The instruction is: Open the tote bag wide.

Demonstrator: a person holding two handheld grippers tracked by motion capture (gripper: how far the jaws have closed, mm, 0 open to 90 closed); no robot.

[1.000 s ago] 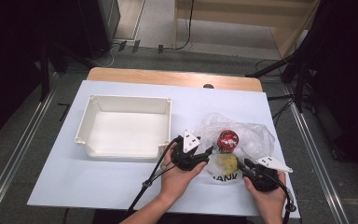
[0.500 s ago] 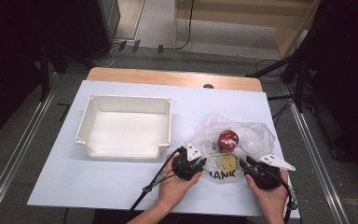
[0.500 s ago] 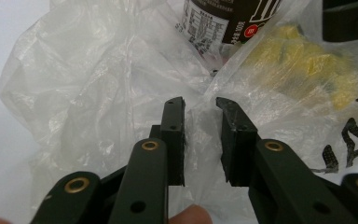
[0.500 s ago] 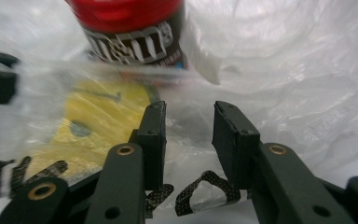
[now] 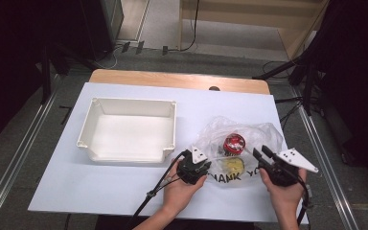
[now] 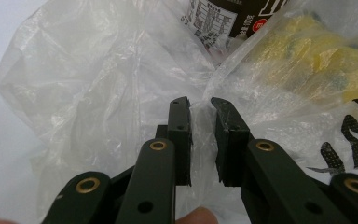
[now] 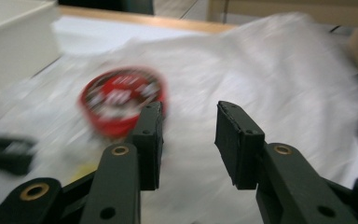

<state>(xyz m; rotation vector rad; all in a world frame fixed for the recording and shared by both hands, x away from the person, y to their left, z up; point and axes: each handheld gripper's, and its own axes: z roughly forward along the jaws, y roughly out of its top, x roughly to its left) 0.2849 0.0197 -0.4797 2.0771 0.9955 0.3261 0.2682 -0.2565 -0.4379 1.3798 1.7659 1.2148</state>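
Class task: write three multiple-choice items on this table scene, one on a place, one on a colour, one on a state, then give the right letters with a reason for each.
1. Where does the white tray stand relative to the plastic bag, seen from above?
A. left of it
B. right of it
C. on top of it

2. What colour is the can's lid inside the bag?
A. green
B. red
C. blue

3. What lies between the jaws of the left gripper?
A. a fold of the bag's film
B. the tray's rim
C. a cable

Key: 1 A, the high view shows the tray left. 2 B, the lid is red. 3 A, the left gripper view shows film pinched there.
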